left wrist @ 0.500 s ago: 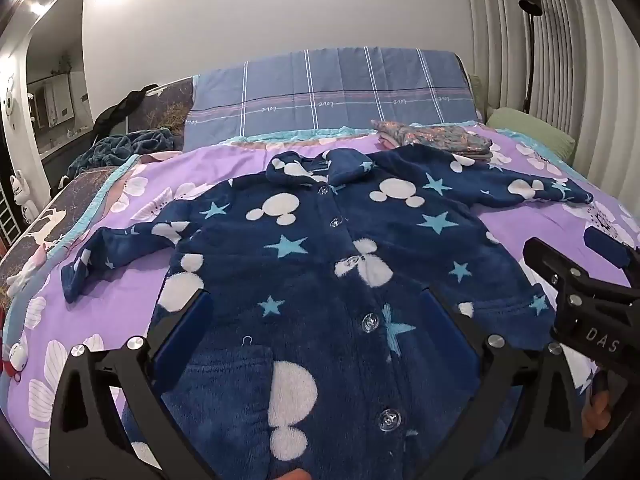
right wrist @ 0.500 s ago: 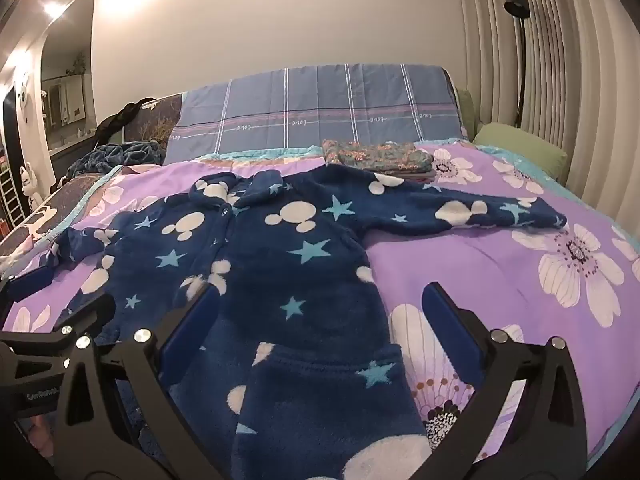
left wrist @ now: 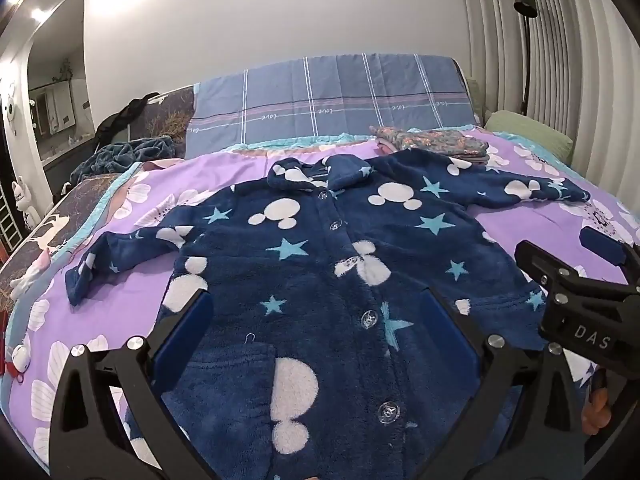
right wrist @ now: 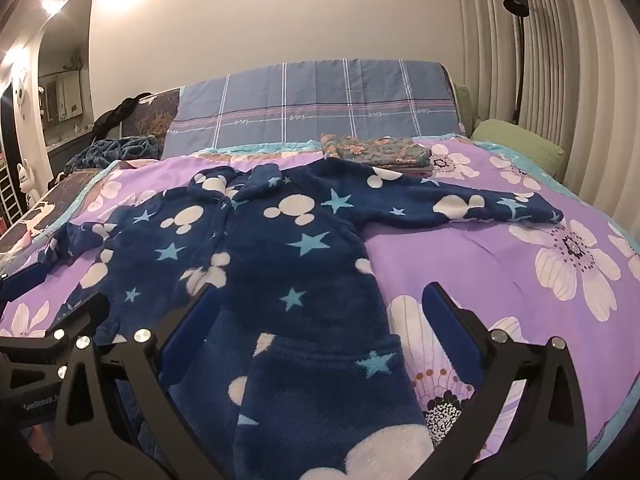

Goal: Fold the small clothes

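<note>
A small navy fleece jacket [left wrist: 320,264] with white mouse heads, blue stars and clear buttons lies flat on the purple flowered bedspread [left wrist: 132,312], front up, both sleeves spread out. It also fills the left half of the right wrist view, jacket [right wrist: 272,264]. My left gripper [left wrist: 316,320] hovers open over the jacket's lower front, nothing between its blue pads. My right gripper [right wrist: 316,312] hovers open above the jacket's right hem and pocket. Each gripper shows at the other view's edge: right gripper [left wrist: 592,276], left gripper [right wrist: 44,304].
A folded flowered garment [right wrist: 376,152] lies behind the jacket's collar. A blue plaid pillow cover [left wrist: 332,104] runs along the headboard, a green pillow [left wrist: 528,136] at far right. A dark blanket heap [left wrist: 120,156] sits far left. Curtains and a floor lamp [right wrist: 516,0] stand right.
</note>
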A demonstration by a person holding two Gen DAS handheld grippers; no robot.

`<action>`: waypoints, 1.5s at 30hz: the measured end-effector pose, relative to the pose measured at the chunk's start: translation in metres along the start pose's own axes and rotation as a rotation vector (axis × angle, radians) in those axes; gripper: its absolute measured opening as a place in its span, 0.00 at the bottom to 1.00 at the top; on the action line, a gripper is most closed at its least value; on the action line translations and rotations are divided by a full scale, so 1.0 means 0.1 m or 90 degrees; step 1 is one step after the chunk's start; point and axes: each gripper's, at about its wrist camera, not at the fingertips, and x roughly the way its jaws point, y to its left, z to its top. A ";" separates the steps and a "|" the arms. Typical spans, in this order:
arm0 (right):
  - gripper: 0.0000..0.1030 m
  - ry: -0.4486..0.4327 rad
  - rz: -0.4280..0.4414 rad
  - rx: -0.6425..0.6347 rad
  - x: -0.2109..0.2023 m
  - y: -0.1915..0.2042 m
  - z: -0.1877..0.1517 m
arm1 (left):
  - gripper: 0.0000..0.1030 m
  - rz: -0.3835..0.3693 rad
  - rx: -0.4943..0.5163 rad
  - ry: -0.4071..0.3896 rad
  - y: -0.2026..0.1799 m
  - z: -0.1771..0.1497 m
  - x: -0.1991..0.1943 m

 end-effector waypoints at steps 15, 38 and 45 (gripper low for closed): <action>0.98 0.033 -0.003 0.008 0.09 0.00 -0.07 | 0.99 -0.016 0.000 0.007 0.02 -0.07 0.08; 0.98 0.023 -0.009 0.004 0.09 0.02 -0.07 | 0.99 -0.037 -0.074 -0.062 0.23 -0.12 0.07; 0.98 0.026 -0.003 -0.004 0.10 0.06 -0.06 | 0.99 -0.099 -0.059 -0.071 0.18 -0.11 0.03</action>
